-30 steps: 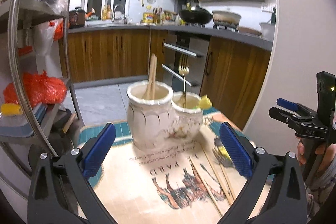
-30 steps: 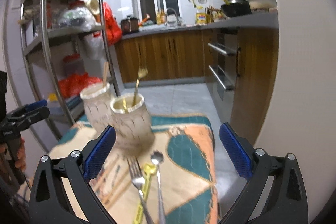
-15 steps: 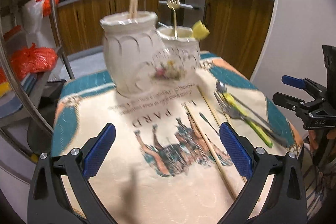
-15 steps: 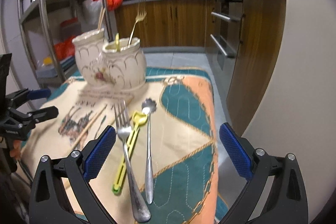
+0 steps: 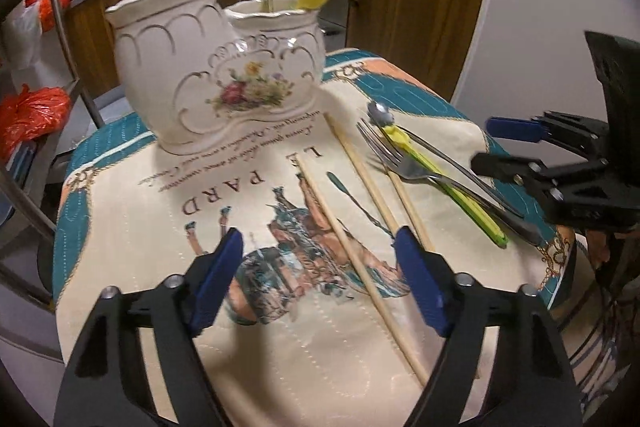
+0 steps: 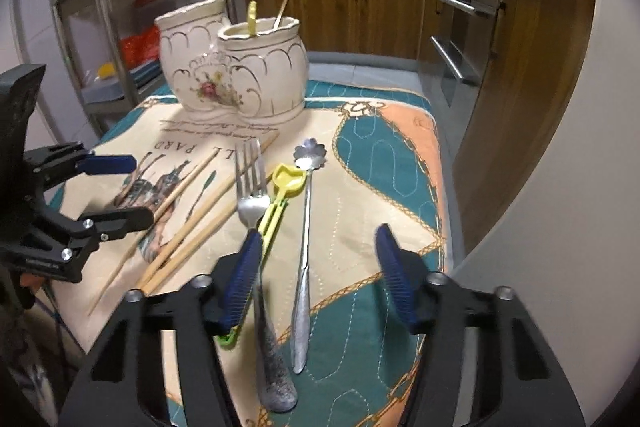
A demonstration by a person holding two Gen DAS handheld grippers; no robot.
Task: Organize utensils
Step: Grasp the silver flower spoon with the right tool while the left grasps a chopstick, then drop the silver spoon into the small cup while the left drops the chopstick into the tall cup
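Right wrist view, fork [image 6: 252, 203] beside yellow utensil [image 6: 276, 203], spoon [image 6: 306, 227]

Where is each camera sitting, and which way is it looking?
Left wrist view: rides the left gripper, looking down along its blue fingers at the chopsticks on the cloth; the right gripper shows at the right edge.
Right wrist view: rides the right gripper, looking down at the steel fork and flower spoon; the left gripper shows at the left edge.
Shared: both face the white holder, the same utensils, and kitchen cabinets beyond. Both grippers' jaws have just been closing, pressing nothing.
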